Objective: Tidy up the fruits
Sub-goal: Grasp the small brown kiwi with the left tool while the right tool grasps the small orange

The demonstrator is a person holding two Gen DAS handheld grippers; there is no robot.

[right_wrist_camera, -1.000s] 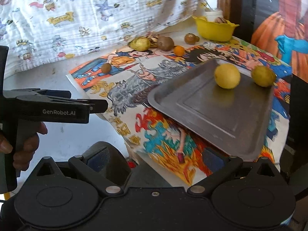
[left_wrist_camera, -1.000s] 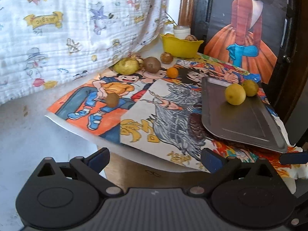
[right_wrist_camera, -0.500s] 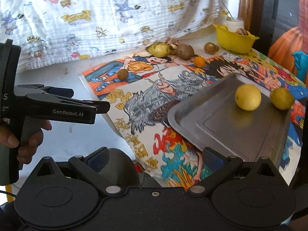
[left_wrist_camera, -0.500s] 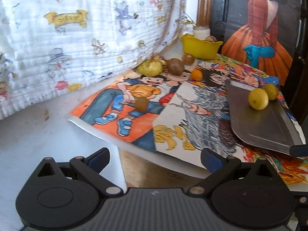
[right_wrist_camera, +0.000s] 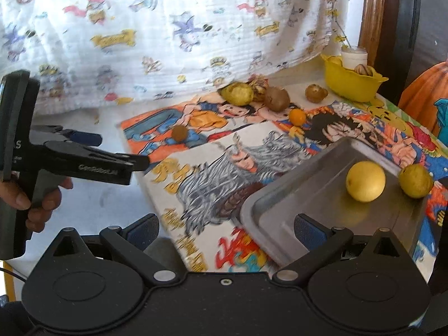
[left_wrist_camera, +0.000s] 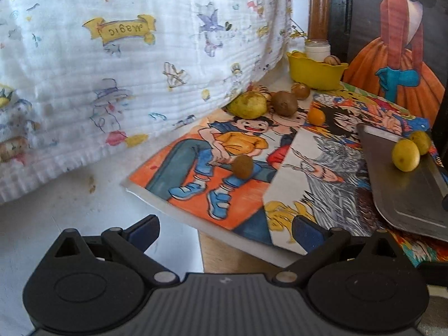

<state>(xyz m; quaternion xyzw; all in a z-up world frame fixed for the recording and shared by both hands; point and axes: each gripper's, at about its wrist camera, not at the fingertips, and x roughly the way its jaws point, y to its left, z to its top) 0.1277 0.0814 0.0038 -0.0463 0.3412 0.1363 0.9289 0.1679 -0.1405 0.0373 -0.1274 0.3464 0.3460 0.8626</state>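
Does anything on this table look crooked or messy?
The metal tray sits skewed, its near corner past the table's edge. Two yellow fruits lie on it; a small brown fruit sits alone on the poster.

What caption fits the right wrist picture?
Open right tongs face a metal tray holding two yellow fruits, left tongs nearby.

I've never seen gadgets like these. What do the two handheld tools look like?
Both are matte black plastic. Each tool's body carries two round discs and angled linkage arms ending in blue-padded fingers. The left tool, seen from the right wrist camera, has a pistol-style handle, grey "GenRobot.AI" lettering and a thin cable below.
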